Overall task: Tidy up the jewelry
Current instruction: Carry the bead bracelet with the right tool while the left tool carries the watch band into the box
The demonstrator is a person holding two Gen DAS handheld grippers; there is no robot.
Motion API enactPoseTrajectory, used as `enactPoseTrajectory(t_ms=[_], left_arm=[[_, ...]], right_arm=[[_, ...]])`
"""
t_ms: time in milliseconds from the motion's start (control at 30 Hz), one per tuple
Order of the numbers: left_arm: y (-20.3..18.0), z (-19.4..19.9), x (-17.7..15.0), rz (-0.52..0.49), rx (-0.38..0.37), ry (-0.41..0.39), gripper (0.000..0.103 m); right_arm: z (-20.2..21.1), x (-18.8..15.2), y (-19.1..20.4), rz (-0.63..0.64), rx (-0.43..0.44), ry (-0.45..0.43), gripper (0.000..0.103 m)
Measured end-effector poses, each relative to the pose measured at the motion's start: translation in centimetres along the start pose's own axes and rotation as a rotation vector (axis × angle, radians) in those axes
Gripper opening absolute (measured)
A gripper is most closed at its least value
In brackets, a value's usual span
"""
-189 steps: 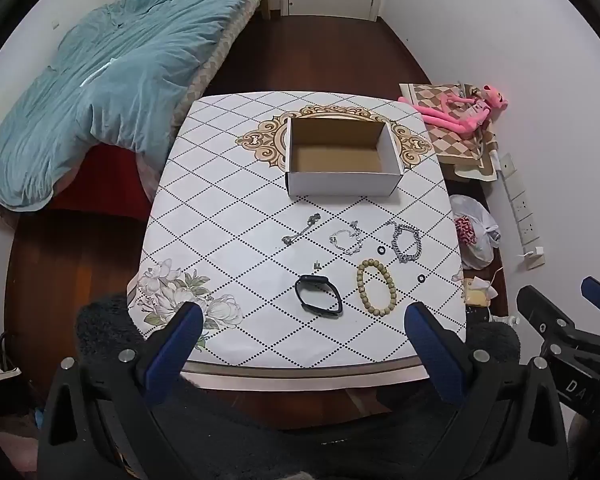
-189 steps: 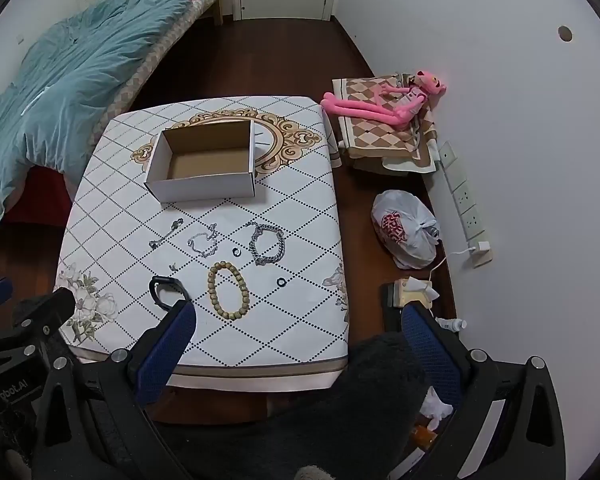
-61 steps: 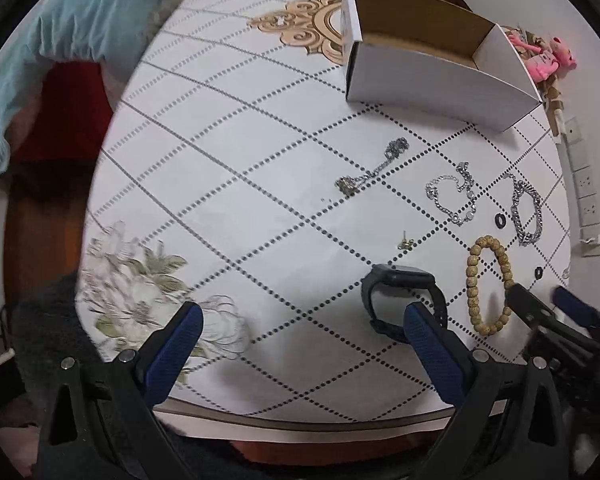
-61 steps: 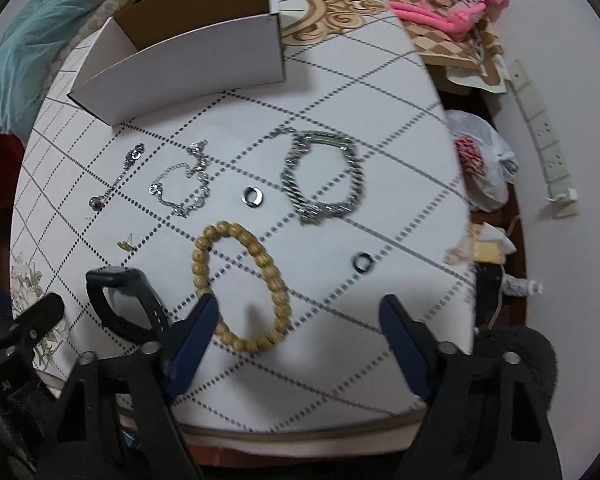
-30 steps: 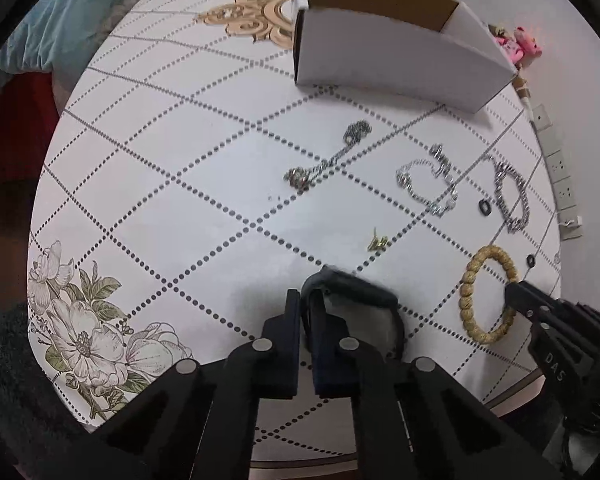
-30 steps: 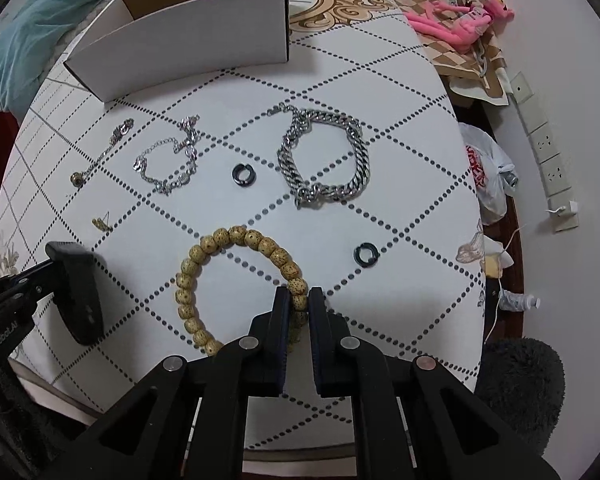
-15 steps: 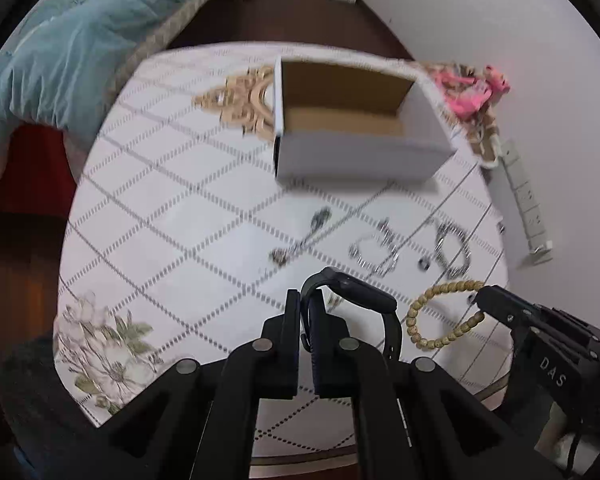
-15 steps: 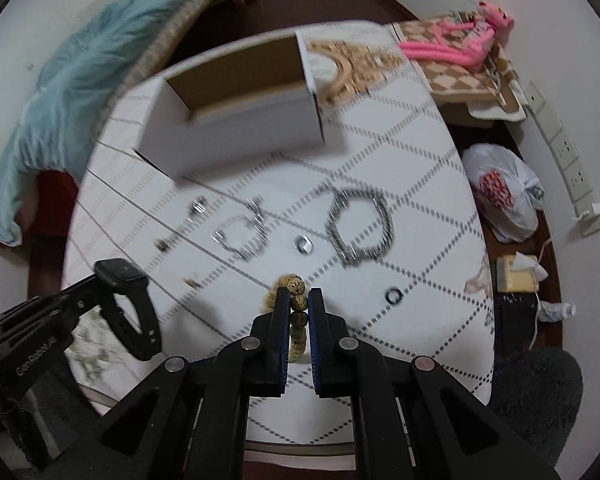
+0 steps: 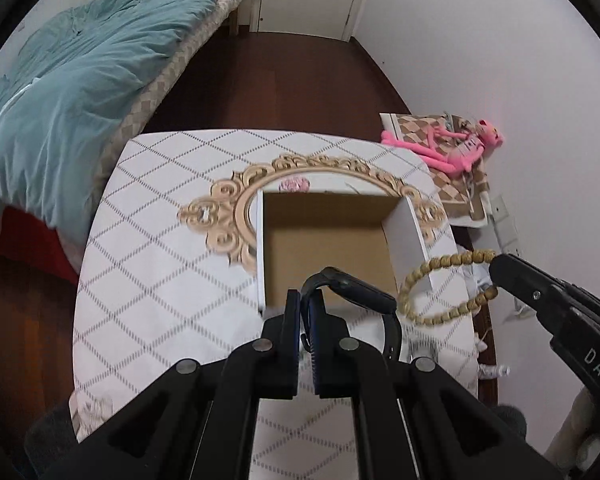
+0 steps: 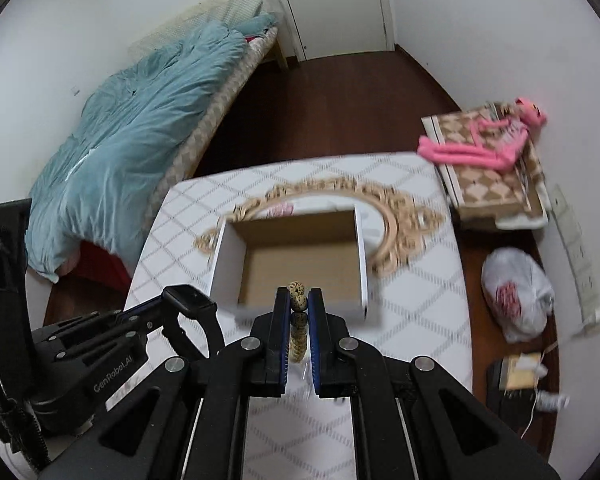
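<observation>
My left gripper (image 9: 306, 300) is shut on a black wristband (image 9: 356, 292) and holds it in the air at the near edge of the open white cardboard box (image 9: 406, 220). My right gripper (image 10: 298, 298) is shut on a wooden bead bracelet (image 10: 297, 292), also lifted in front of the box (image 10: 362, 256). The bracelet hangs as a loop in the left wrist view (image 9: 444, 280), just right of the box. The wristband shows at lower left in the right wrist view (image 10: 192, 304). The box looks empty. The remaining jewelry on the table is hidden behind the grippers.
The table (image 9: 148, 248) has a white diamond-pattern cloth with a gold ornament. A bed with a teal duvet (image 9: 60, 92) stands to the left. A pink plush toy (image 9: 452, 152) lies on a checked stool at right. A plastic bag (image 10: 516, 292) is on the floor.
Both grippers have risen and moved forward to the box, carrying the wristband and the bead bracelet. The loose chains and rings have dropped out of sight below.
</observation>
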State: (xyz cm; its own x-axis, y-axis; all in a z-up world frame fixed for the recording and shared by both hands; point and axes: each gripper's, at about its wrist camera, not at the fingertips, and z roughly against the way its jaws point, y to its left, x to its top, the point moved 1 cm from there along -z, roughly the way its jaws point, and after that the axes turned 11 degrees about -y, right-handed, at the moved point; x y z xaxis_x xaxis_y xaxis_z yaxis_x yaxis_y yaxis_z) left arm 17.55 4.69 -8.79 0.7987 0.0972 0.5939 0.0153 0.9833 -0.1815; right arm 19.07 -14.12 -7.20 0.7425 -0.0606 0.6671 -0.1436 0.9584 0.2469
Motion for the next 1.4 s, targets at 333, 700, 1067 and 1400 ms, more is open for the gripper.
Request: enactPoseTrajectory(t_ms=[333,700,1067,1400], left_arm=[[1.2,-5.6,3.8,-0.002,0.006,0.051,0.002],[0.9,-9.4,5.3,0.025,-0.028,0.130,0.004],[1.7,-9.5,6.5,0.071,0.034,0.165,0.076],[3.0,-7.5,5.6,0.009,0.161,0.079,0.103]], right_arm=[[-8.2,3.6,-1.7,-0.005,-0.020,0.072,0.009],[-12.6,3.9,-3.6,-0.048,0.000,0.159,0.009],[-14.4,3.5,-4.4,-0.106,0.089,0.279,0.010],[-12.7,2.4,-4.6,0.007,-0.077,0.256,0.088]])
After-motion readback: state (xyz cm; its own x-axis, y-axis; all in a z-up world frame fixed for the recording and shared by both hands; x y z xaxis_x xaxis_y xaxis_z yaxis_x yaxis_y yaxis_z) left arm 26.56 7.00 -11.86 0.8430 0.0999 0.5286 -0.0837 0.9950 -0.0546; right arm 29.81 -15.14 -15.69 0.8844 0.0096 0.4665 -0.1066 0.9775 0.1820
